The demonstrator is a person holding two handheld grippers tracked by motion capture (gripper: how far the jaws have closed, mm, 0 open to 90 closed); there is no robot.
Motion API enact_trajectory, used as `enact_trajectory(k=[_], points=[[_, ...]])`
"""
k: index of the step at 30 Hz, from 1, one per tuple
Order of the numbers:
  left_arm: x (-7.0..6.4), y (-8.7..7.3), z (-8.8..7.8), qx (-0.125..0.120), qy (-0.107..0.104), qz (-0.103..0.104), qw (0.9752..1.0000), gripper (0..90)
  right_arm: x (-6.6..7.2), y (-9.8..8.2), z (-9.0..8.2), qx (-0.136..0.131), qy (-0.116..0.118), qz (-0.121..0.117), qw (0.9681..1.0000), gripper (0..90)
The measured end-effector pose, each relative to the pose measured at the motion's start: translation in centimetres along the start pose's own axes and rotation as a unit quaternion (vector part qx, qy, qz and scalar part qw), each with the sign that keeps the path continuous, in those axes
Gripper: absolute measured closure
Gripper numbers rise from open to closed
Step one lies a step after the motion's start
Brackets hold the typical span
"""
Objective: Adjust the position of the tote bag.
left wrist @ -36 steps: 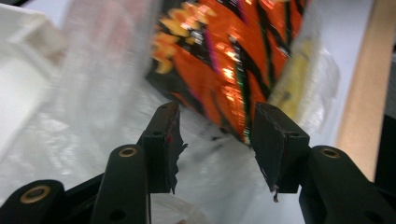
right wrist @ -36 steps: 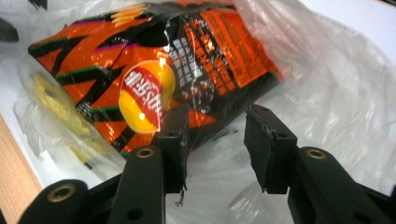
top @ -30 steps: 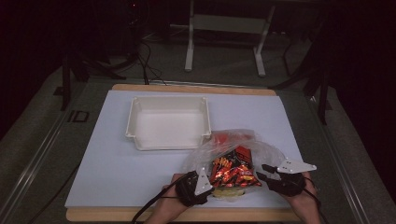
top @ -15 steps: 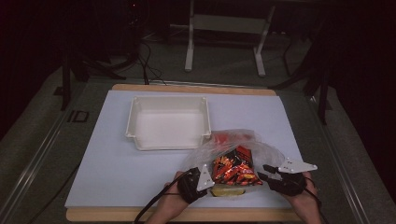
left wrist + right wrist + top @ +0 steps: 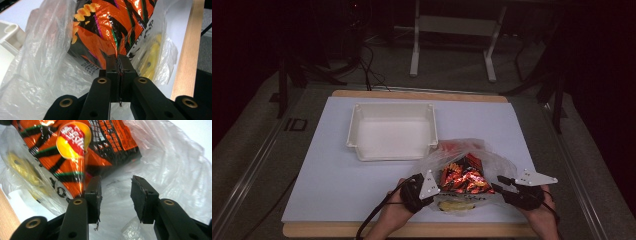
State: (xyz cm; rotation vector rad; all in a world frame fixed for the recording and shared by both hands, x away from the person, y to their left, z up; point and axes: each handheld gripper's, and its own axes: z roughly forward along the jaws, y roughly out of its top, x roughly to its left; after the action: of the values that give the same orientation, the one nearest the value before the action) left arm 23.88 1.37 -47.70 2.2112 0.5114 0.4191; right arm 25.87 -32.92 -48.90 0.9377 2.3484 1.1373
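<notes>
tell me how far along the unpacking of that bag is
Early. Done: the left gripper has just closed its jaws on the edge of the orange snack packet inside the clear plastic bag. In hand: the right gripper stands open at the bag. Left: the white tray holds nothing yet.

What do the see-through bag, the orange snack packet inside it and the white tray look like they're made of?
Crinkled see-through bag: thin plastic film, judging by its wrinkles and sheen. Orange-and-black snack packet: glossy foil-like wrapper, with bright reflections. White rectangular tray: probably rigid matte plastic, smooth with a rounded rim.
</notes>
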Motion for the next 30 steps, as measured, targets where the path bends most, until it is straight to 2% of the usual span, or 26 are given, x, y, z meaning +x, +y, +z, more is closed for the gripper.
enact_trajectory(k=[4, 9, 11, 12, 14, 21, 23, 30], points=[[0.4, 0.4, -0.4, -0.011, 0.002, -0.007, 0.9999, 88.6, 0.2, -0.2, 0.0, 0.005, 0.010, -0.008, 0.9999, 60.8], [1.0, 0.9, -0.9, -0.026, 0.003, -0.018, 0.9995, 88.6, 0.7, 0.0, 0.2, 0.009, 0.030, -0.033, 0.9990, 60.5], [1.1, 0.9, -0.9, -0.029, 0.003, -0.019, 0.9994, 88.5, 0.9, 0.0, 0.2, 0.007, 0.034, -0.039, 0.9986, 59.9], [1.1, 1.1, -1.0, -0.031, 0.002, -0.019, 0.9994, 88.5, 1.1, 0.2, 0.1, 0.000, 0.046, -0.046, 0.9979, 59.5], [1.2, 1.2, -1.0, -0.032, 0.002, -0.017, 0.9993, 88.5, 1.3, 0.6, 0.1, -0.009, 0.050, -0.055, 0.9972, 59.4], [1.4, 1.6, -1.1, -0.037, 0.004, -0.015, 0.9992, 88.1, 1.4, 2.0, 0.5, -0.034, 0.061, -0.056, 0.9960, 64.2], [1.6, 1.7, -1.2, -0.040, 0.005, -0.017, 0.9991, 87.9, 1.4, 2.4, 0.6, -0.038, 0.058, -0.057, 0.9960, 66.2], [2.2, 1.7, -1.5, -0.049, 0.004, -0.021, 0.9986, 86.2, 1.1, 3.1, 0.8, -0.053, 0.058, -0.049, 0.9957, 81.7]])
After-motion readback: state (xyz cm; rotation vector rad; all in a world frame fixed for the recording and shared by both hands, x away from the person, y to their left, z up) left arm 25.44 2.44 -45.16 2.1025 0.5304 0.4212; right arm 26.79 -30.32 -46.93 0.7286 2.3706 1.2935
